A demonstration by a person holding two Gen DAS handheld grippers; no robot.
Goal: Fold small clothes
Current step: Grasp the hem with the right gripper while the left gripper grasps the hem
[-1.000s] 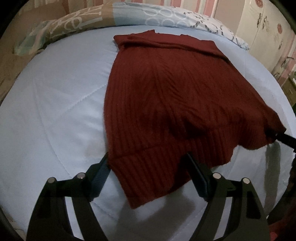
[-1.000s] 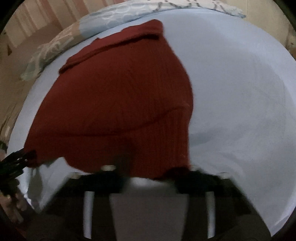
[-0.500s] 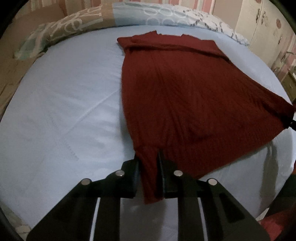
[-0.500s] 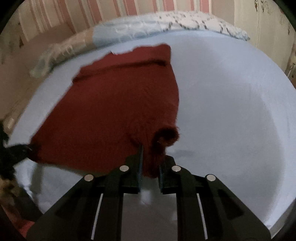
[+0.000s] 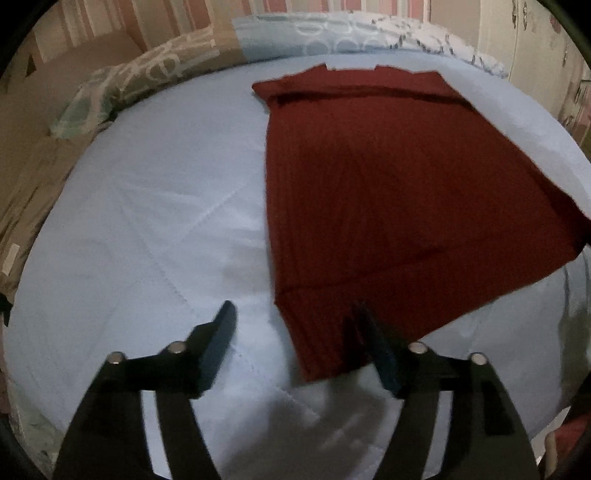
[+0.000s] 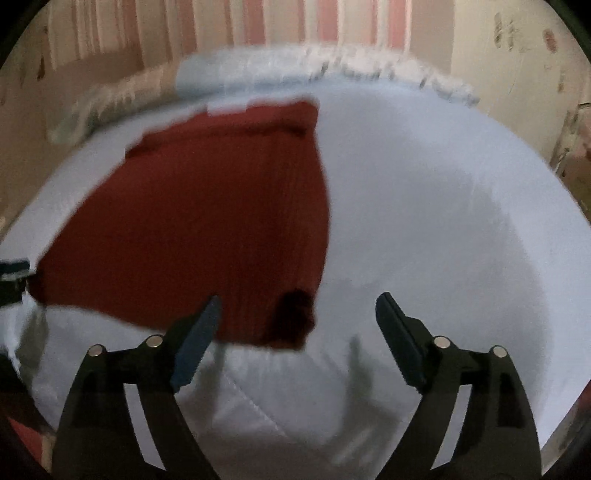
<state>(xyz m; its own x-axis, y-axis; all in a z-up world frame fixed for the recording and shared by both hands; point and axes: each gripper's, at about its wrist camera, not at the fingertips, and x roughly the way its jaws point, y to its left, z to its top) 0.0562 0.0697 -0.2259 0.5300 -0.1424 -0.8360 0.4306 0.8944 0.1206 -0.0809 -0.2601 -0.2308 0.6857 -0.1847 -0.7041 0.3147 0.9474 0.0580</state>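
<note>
A dark red ribbed knit garment point(image 5: 388, 192) lies spread flat on the pale blue bed cover point(image 5: 147, 229), neck end at the far side. My left gripper point(image 5: 295, 321) is open, its jaws wide apart over the garment's near left hem corner and holding nothing. In the right wrist view the same garment point(image 6: 207, 221) lies left of centre, its near right corner slightly curled. My right gripper point(image 6: 295, 306) is open above that corner and holds nothing. The right wrist view is blurred.
Patterned pillows point(image 5: 155, 85) line the head of the bed against a striped wall point(image 6: 280, 26). A cupboard point(image 5: 535, 48) stands at the far right. The left gripper's tip point(image 6: 13, 273) shows at the left edge of the right wrist view.
Half a second ago both grippers were shut on the garment's hem corners. Both have now opened and let go, and the hem lies flat on the bed.
</note>
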